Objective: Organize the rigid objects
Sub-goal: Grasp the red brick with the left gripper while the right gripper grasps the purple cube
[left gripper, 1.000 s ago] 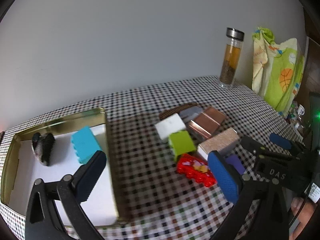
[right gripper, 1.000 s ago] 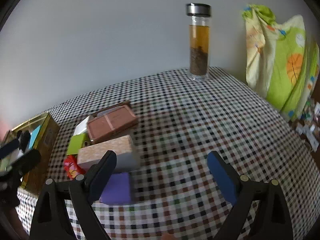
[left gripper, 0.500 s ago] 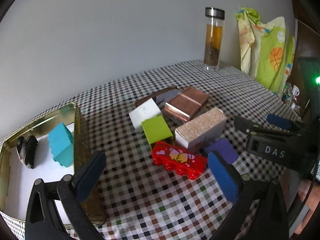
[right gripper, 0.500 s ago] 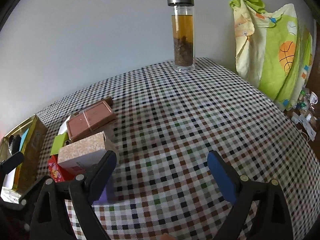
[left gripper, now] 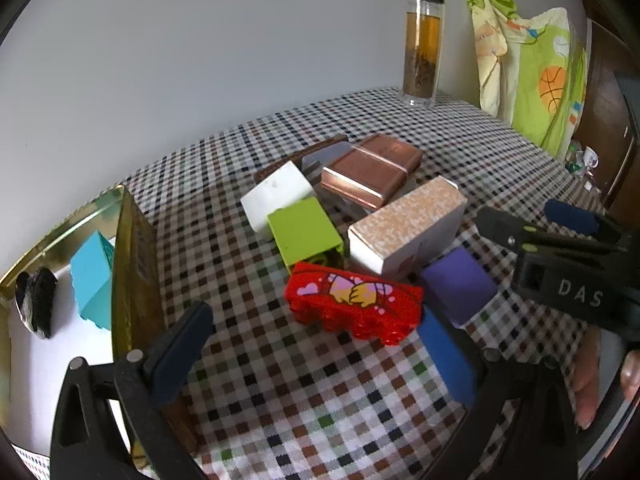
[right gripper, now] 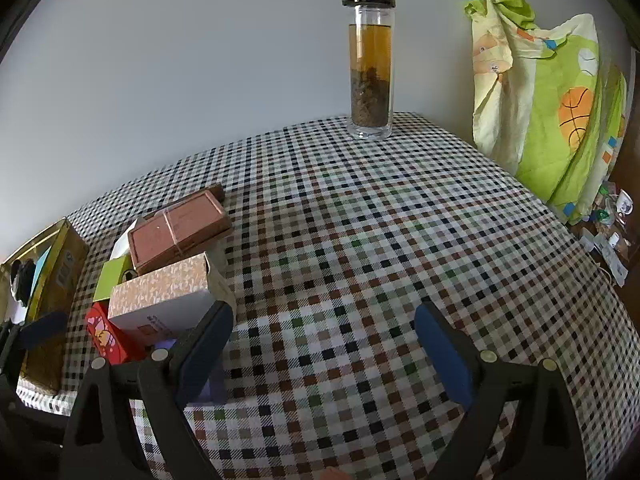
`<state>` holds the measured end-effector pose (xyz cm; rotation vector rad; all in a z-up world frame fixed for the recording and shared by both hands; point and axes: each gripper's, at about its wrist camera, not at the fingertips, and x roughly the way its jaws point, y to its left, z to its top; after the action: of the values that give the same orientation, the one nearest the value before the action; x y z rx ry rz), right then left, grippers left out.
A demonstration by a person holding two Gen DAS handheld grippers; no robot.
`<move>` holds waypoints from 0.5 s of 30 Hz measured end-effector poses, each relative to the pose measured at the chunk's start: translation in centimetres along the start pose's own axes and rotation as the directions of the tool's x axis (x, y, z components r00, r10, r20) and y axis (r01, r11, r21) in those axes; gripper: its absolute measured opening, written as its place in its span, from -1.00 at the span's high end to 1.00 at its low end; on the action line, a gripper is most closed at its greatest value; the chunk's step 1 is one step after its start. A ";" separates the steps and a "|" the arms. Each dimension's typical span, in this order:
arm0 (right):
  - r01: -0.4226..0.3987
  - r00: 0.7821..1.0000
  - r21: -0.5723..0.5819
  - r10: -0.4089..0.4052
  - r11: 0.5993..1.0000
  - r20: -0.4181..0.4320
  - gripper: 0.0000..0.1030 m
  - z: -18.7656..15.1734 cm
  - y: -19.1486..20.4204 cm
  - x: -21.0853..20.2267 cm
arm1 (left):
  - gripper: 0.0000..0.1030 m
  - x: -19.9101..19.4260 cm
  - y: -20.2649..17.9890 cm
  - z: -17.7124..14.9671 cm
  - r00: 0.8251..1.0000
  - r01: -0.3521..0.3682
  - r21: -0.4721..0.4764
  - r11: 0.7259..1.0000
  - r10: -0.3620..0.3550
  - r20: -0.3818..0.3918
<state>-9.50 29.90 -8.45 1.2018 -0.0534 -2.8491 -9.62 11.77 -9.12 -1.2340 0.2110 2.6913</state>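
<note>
A cluster of blocks and boxes lies on the checked tablecloth: a red toy brick, a lime green block, a white block, a copper box, a speckled tan box and a purple block. A gold tin tray at left holds a cyan block and a dark object. My left gripper is open, just in front of the red brick. My right gripper is open and empty over bare cloth, right of the tan box.
A glass bottle of tea stands at the table's far edge. A green and yellow cloth hangs at right beyond the table. The right gripper also shows at right in the left wrist view. A wall runs behind the table.
My left gripper has swung right from over the tin tray toward the block cluster and closer to the red brick. My right gripper has moved slightly forward and right. Both stay open.
</note>
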 end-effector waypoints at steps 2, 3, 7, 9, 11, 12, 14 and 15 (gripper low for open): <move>-0.002 1.000 -0.007 0.002 1.000 -0.002 -0.82 -0.1 0.3 0.1 | -0.96 0.1 -0.1 0.0 1.000 0.004 0.007 1.000 -0.004 0.003; -0.004 1.000 -0.011 0.004 1.000 -0.004 -0.82 -0.2 0.4 0.1 | -0.85 0.1 -0.1 -0.1 1.000 0.008 0.015 1.000 -0.008 0.005; -0.006 1.000 -0.023 0.006 1.000 -0.012 -0.82 -0.4 0.8 0.3 | -0.57 0.1 -0.2 -0.1 0.999 -0.044 0.053 0.998 0.043 0.022; -0.006 1.000 -0.024 0.005 1.000 -0.013 -0.82 -0.4 0.9 0.3 | -0.28 0.1 -0.2 -0.2 0.999 -0.025 0.069 0.997 0.023 0.023; -0.007 1.000 -0.024 0.007 1.000 -0.016 -0.82 -0.5 1.0 0.4 | -0.28 0.0 -0.1 -0.3 1.000 -0.021 0.065 0.998 0.020 0.023; -0.009 1.000 -0.024 0.009 1.000 -0.018 -0.82 -0.5 1.0 0.4 | -0.28 -0.1 -0.1 -0.4 0.999 -0.023 0.069 0.997 0.021 0.024; -0.016 1.000 -0.024 0.016 1.000 -0.016 -0.82 -0.6 1.0 0.3 | -0.28 -0.1 -0.1 -0.4 1.000 -0.015 0.074 0.997 0.013 0.027; -0.017 1.000 -0.025 0.017 1.000 -0.015 -0.82 -0.6 1.1 0.3 | -0.28 -0.1 -0.1 -0.4 1.000 -0.013 0.080 0.997 0.011 0.028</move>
<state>-9.25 28.81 -9.01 1.2112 -0.0267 -2.8171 -9.21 11.75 -9.33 -1.1762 0.3209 2.6796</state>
